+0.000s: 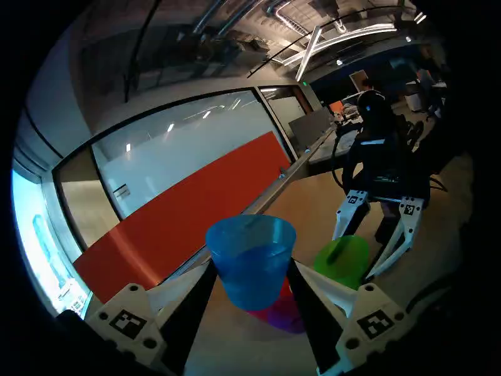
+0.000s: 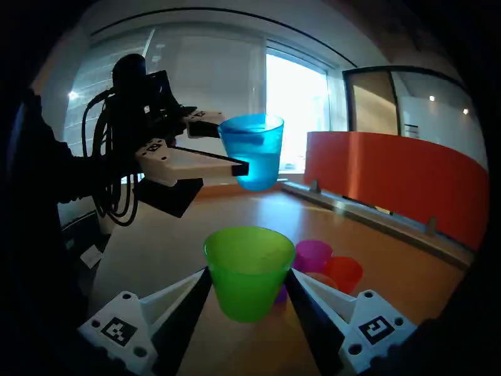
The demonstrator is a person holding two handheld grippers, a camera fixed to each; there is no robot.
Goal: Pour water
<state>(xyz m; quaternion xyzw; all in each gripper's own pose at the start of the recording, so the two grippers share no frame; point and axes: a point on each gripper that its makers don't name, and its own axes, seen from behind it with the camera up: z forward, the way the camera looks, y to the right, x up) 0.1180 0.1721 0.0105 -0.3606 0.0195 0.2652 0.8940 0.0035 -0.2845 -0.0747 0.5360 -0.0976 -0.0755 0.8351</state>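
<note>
Blue plastic marks the cup (image 1: 252, 260) held by the left hand-held gripper (image 1: 250, 266). Its 2 fingers press on the cup's opposite sides just below the rim, so it is closed on the cup. In the right gripper view the same blue cup (image 2: 253, 150) hangs in the air well above the bench (image 2: 156, 250), close to upright, with the left hand-held gripper (image 2: 233, 147) reaching in from the left and a dark sleeve (image 2: 37, 169) and looped cables (image 2: 119, 188) behind it. A darker band low in the cup's wall may be water (I cannot tell for sure).

The right hand-held gripper (image 2: 248, 276) is clamped on a green cup (image 2: 249, 272), 1 finger on each side, mouth up. This cup sits lower than the blue one and nearer the camera. Whether its base touches the bench I cannot tell. From the left gripper view the green cup (image 1: 343, 260) shows just to the right of the blue one, between the white fingers of the right hand-held gripper (image 1: 351, 257).

2 more cups stand on the bench just behind the green one: a purple cup (image 2: 313, 254) and an orange cup (image 2: 343, 272), side by side. An orange-red panel (image 2: 401, 175) runs along the bench's far edge, and a bright window (image 2: 297, 106) lies behind the blue cup.
</note>
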